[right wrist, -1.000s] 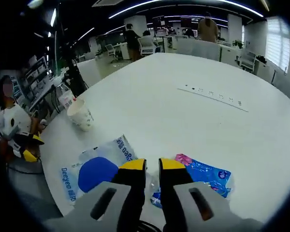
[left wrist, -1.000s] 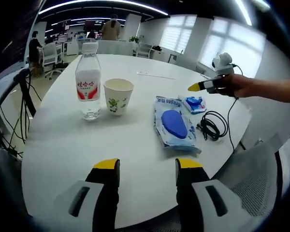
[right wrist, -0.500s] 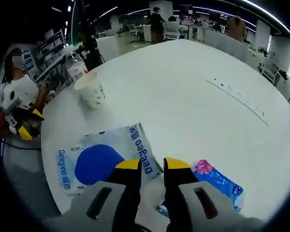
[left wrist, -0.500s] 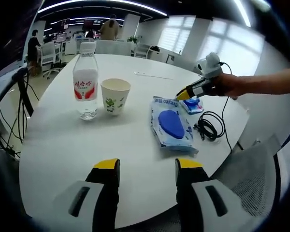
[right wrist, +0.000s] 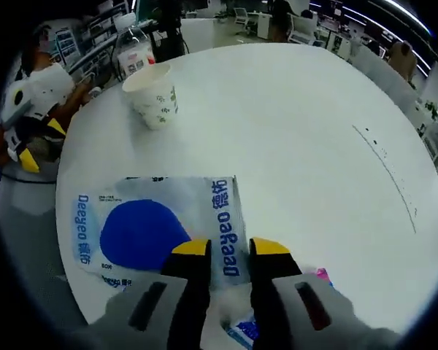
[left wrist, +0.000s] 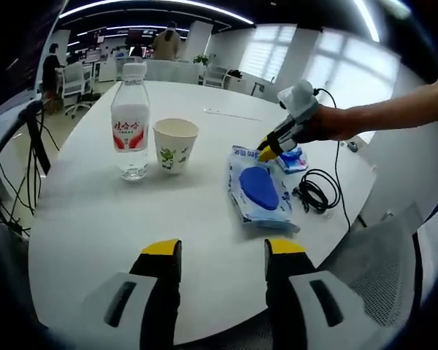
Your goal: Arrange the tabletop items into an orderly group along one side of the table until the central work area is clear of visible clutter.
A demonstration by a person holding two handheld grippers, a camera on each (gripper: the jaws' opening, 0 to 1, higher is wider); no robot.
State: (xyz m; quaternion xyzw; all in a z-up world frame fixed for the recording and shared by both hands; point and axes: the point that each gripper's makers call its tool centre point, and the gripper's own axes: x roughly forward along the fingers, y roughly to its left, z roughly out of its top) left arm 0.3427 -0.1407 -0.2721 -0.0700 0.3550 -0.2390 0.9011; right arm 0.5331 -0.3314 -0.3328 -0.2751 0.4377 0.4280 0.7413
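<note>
Ahead of our left gripper point(left wrist: 223, 251) we see bare table point(left wrist: 117, 219); the water bottle point(left wrist: 130, 120) and paper cup point(left wrist: 175, 145) stand beyond, left. Our right gripper point(right wrist: 229, 248) has the wipes pack point(right wrist: 157, 232) right at its jaws, bare table to the right.

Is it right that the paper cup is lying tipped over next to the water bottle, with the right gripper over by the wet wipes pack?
Not quite. In the left gripper view the paper cup stands upright, mouth up, beside the water bottle. The rest holds: the right gripper is over by the wet wipes pack, at its far edge.
</note>
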